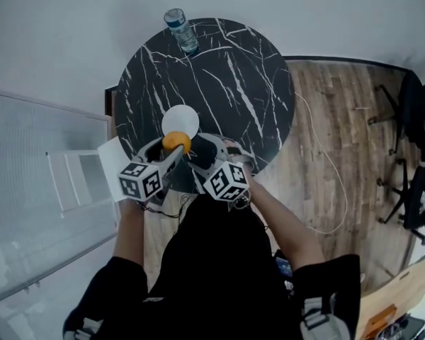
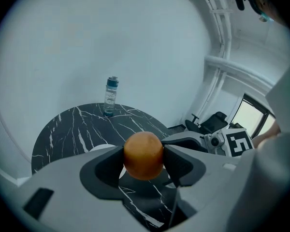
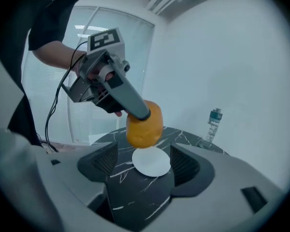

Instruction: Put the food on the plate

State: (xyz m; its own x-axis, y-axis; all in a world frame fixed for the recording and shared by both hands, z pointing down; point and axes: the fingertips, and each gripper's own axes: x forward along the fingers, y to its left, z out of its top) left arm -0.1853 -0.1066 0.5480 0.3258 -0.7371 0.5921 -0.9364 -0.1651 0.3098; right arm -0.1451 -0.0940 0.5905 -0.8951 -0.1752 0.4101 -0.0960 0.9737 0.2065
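Your left gripper (image 2: 143, 157) clamped on the orange food (image 3: 145, 122), held in the air at the lower edge of the white plate (image 1: 180, 120) in the head view, your right gripper (image 3: 145, 166) spread wide and empty alongside, water bottle (image 1: 180, 30) upright at the top rim of the black marbled surface (image 1: 234, 83).

So the table (image 1: 227, 83) sits right in front of the person. The plate (image 1: 180, 120) lies on it near the person's edge, and a bottle (image 1: 181, 30) stands upright way over at the far edge, well apart from the plate. The left gripper (image 2: 143, 157) has the fruit (image 1: 176, 142) pinched between its jaws, up over the plate's near rim. The right gripper (image 3: 145, 166) is just to the right of it, jaws apart with nothing between them. Office chairs (image 1: 414, 119) stand on the floor off to the right.
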